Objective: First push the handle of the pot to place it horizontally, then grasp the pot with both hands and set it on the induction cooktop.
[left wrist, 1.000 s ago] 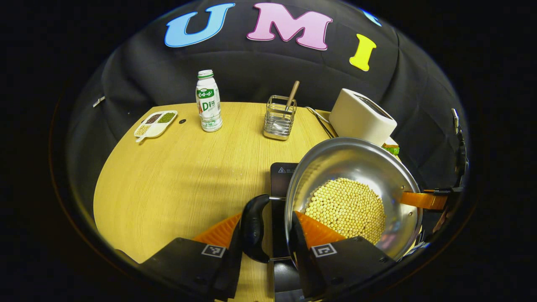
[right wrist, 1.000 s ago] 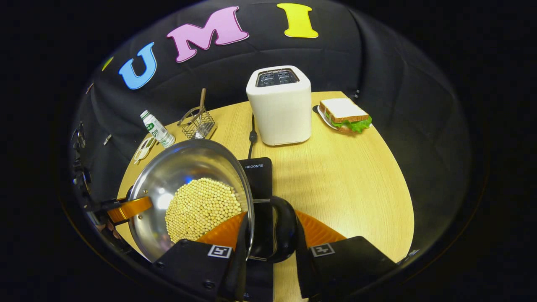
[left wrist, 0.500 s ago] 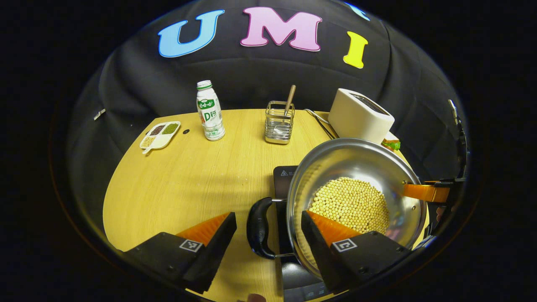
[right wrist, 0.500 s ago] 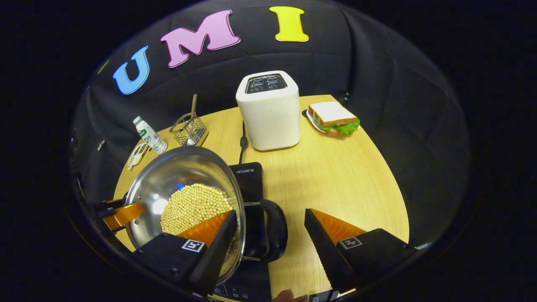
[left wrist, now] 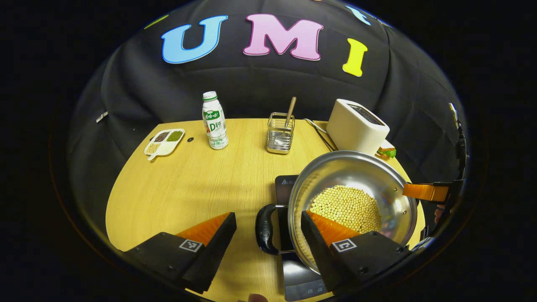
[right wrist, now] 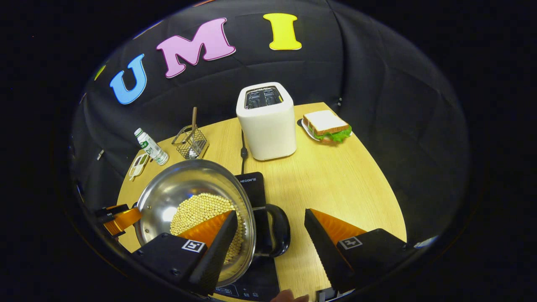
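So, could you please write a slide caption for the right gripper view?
Open right gripper straddling the handle of the bean-filled pot on the induction cooktop.

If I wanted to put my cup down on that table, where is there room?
Bare wood lies between the bottle, compartment dish and pot, and between the toaster, sandwich and near edge. The cooktop middle is crowded.
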The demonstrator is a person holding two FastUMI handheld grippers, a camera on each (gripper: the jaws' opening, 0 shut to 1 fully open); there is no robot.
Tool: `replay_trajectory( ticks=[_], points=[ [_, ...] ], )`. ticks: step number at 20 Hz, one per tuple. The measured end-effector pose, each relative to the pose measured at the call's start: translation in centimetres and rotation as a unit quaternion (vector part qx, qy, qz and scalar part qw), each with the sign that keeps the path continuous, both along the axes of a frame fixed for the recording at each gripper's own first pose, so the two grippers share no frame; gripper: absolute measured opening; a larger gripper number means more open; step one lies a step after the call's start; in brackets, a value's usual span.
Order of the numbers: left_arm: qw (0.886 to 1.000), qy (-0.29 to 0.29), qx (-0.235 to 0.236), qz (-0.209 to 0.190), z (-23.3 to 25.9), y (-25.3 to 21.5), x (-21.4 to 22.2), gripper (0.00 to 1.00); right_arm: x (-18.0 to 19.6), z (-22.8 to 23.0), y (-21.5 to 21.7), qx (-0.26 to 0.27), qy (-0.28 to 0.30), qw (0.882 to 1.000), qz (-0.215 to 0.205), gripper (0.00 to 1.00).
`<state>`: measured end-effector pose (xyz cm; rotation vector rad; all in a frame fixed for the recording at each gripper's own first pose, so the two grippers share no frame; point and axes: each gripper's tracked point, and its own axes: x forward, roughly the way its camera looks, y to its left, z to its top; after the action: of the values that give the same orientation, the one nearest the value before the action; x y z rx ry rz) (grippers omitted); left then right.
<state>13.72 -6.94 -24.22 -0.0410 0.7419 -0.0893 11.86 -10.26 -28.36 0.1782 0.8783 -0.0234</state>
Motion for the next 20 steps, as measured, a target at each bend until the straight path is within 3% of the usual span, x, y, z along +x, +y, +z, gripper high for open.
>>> replay_trajectory(
  ticks=[5,11,20],
  points=[
    [0.999,-0.036,-0.007,-0.003,3.7,-0.5,0.1,0.96,0.7,4.5,0.5,0.001,-0.046,0.999,-0.009,0.99],
    [0.992,-0.124,-0.007,-0.024,11.3,-1.4,0.4,0.96,1.3,11.9,1.0,-0.013,-0.14,0.99,-0.007,0.99],
    [0.958,-0.283,0.021,-0.042,22.0,-1.9,-1.4,0.96,-0.7,22.4,2.2,-0.004,-0.299,0.954,-0.021,0.99]
  ],
)
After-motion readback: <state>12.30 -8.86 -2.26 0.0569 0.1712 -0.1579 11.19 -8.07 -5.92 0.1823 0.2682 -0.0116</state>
